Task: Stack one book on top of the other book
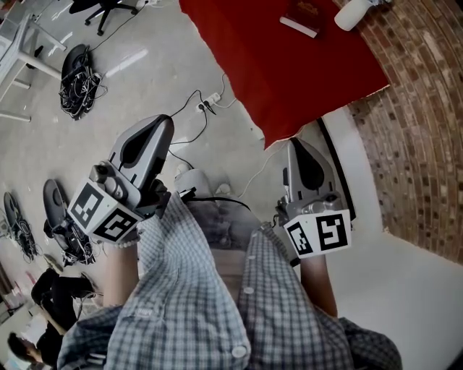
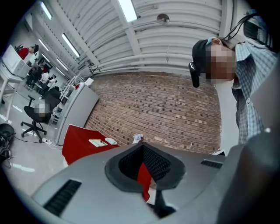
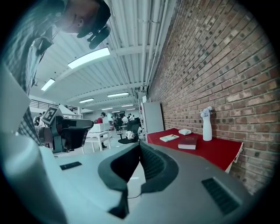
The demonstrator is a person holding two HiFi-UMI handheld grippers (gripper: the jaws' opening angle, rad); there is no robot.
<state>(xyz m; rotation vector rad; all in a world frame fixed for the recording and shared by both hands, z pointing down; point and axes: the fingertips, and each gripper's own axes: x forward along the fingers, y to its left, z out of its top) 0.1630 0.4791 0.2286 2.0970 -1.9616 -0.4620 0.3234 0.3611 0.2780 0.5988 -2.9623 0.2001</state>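
A red table (image 1: pixel 289 65) stands ahead of me by the brick wall. On it lies a dark red book (image 1: pixel 302 17), which also shows in the right gripper view (image 3: pixel 188 143). A light green book (image 3: pixel 169 138) lies flat farther back on the table; in the left gripper view it is a pale book (image 2: pixel 97 142). Both grippers are held level in front of my chest, well short of the table. My left gripper (image 1: pixel 160 124) is shut and empty, its jaws (image 2: pixel 142 148) closed together. The right gripper (image 1: pixel 293 146) is likewise shut with nothing in it (image 3: pixel 139 148).
A white spray bottle (image 3: pixel 207 124) and a crumpled white cloth (image 3: pixel 185 131) share the table with the books. The brick wall (image 1: pixel 427 130) runs along the right. On the floor lie a cable bundle (image 1: pixel 76 76) and a power strip (image 1: pixel 210 102). People sit at desks far off.
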